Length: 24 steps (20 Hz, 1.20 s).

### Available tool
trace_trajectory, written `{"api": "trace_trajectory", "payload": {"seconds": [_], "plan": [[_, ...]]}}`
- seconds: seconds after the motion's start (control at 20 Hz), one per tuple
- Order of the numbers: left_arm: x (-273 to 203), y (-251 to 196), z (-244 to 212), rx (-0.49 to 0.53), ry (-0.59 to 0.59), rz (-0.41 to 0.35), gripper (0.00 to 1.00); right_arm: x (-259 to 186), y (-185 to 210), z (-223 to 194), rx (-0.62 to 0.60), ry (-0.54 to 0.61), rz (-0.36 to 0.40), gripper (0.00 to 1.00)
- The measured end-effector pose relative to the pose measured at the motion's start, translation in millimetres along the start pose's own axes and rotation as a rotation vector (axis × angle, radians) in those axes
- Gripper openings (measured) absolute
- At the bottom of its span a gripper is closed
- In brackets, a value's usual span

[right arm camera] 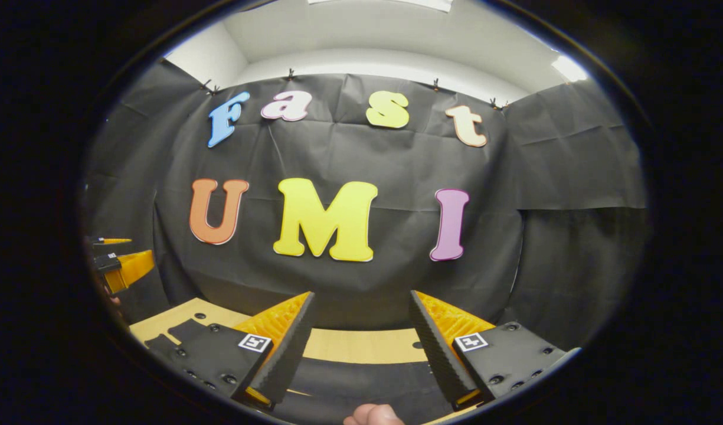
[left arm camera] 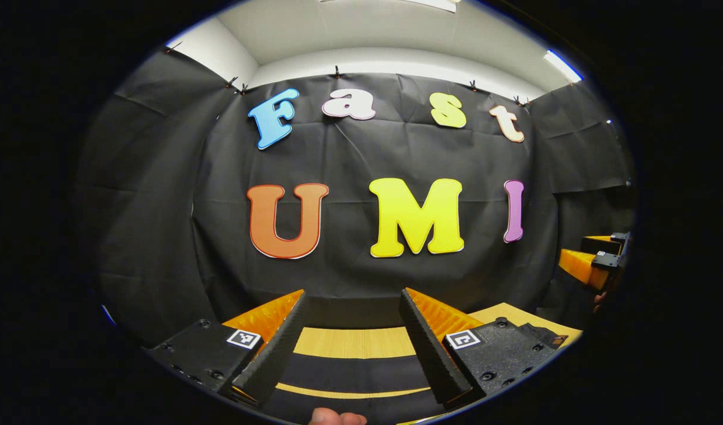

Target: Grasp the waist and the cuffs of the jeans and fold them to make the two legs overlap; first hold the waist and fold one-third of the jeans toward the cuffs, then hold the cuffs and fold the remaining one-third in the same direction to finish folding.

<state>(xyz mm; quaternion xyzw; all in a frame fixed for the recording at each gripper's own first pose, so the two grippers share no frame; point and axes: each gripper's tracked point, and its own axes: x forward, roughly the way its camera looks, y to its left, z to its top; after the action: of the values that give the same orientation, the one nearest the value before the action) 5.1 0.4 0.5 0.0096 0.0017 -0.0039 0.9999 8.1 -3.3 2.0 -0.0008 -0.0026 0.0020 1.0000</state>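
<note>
Each gripper (left arm camera: 353,339) (right arm camera: 361,345) has black screw-studded mounts bearing small square black-and-white marker tags (left arm camera: 244,339).

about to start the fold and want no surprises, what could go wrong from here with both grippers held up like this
1. Both cameras face the booth wall; just a dark strip lies on the wooden table, so a descent toward the jeans may be poorly aimed.
2. The left gripper and right gripper hold open jaws level and close together; they could bump if they converge.
</note>
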Motion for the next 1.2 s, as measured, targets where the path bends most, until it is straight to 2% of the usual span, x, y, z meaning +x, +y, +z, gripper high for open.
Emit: {"api": "trace_trajectory", "payload": {"seconds": [0.4, 0.55, 0.7, 0.8, 0.9, 1.0, 1.15, 1.2], "plan": [[1, 6, -8, -0.001, 0.018, 0.008, 0.98, 2, -9, -5, 0.000, 0.007, -0.010, 0.95], [3, 21, -22, -0.011, 0.052, 0.041, 0.98, 6, -39, -26, 0.052, 0.070, -0.064, 0.95], [0, 52, -47, -0.033, 0.115, 0.107, 0.98, 7, -87, -55, 0.075, 0.141, -0.144, 0.97], [-9, 81, -78, -0.050, 0.189, 0.173, 0.99, 3, -118, -80, 0.115, 0.218, -0.166, 0.95], [-24, 112, -113, -0.086, 0.268, 0.233, 0.99, -5, -143, -122, 0.202, 0.353, -0.153, 0.95], [-45, 138, -155, -0.170, 0.382, 0.298, 0.99, -17, -169, -166, 0.307, 0.484, -0.171, 0.96], [-91, 165, -225, -0.277, 0.560, 0.362, 0.99, -34, -202, -227, 0.460, 0.610, -0.234, 0.96], [-105, 168, -246, -0.340, 0.619, 0.384, 0.99, -36, -204, -243, 0.524, 0.646, -0.254, 0.93]]}}
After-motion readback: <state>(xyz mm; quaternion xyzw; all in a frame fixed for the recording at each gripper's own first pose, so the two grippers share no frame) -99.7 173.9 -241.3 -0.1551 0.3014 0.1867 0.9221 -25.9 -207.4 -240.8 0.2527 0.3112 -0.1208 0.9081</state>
